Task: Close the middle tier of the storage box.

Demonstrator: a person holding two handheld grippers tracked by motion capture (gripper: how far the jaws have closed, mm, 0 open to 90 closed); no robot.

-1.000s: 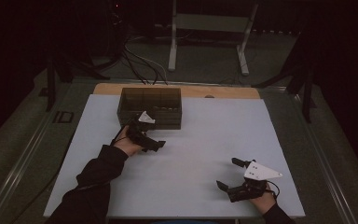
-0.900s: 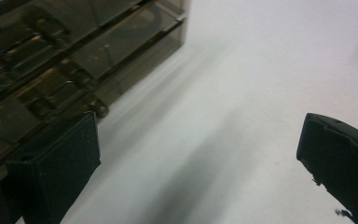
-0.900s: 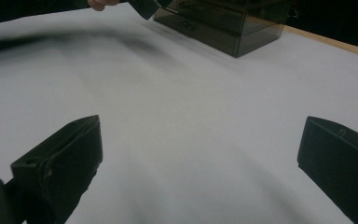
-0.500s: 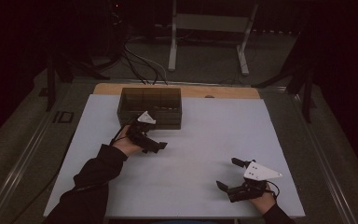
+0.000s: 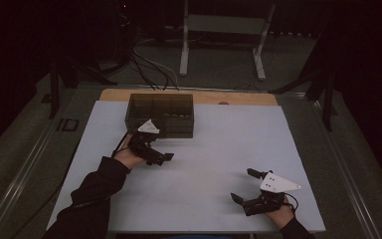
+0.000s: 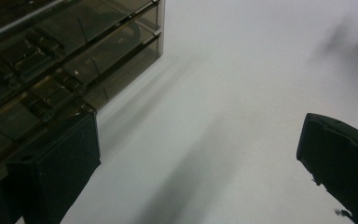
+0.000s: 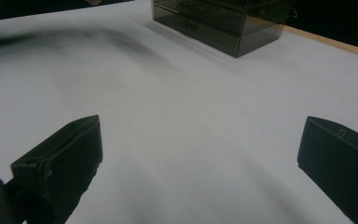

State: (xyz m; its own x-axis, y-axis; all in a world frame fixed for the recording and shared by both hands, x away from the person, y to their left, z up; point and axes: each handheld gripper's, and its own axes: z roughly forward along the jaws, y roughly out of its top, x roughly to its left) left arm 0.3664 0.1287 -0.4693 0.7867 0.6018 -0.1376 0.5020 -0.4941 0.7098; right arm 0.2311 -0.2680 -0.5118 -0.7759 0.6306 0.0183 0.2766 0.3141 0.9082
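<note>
A smoky, see-through drawer organizer (image 5: 160, 115) stands on the white table (image 5: 219, 149) in the upper left of the high view, close to the table's far edge, where a strip of bare wood shows. Its stacked drawers face the near side.

The left claw (image 5: 160, 157) sits just below the organizer in that view, near its front but not touching it, and it points toward the right of the frame. A hand (image 5: 128, 157) in a dark sleeve holds it. In the left gripper view the jaws stand well apart with nothing between them: the claw is released. The organizer (image 6: 60, 60) fills the upper left of that view, with small dark items visible through its drawer fronts, too dim to name.

The right claw (image 5: 242, 185) rests low at the lower right of the high view, well apart from the organizer, on bare table. Its jaws are also spread wide and grasp nothing. The right gripper view looks across the white surface to the organizer (image 7: 219, 23) at the top centre of the frame.
</note>
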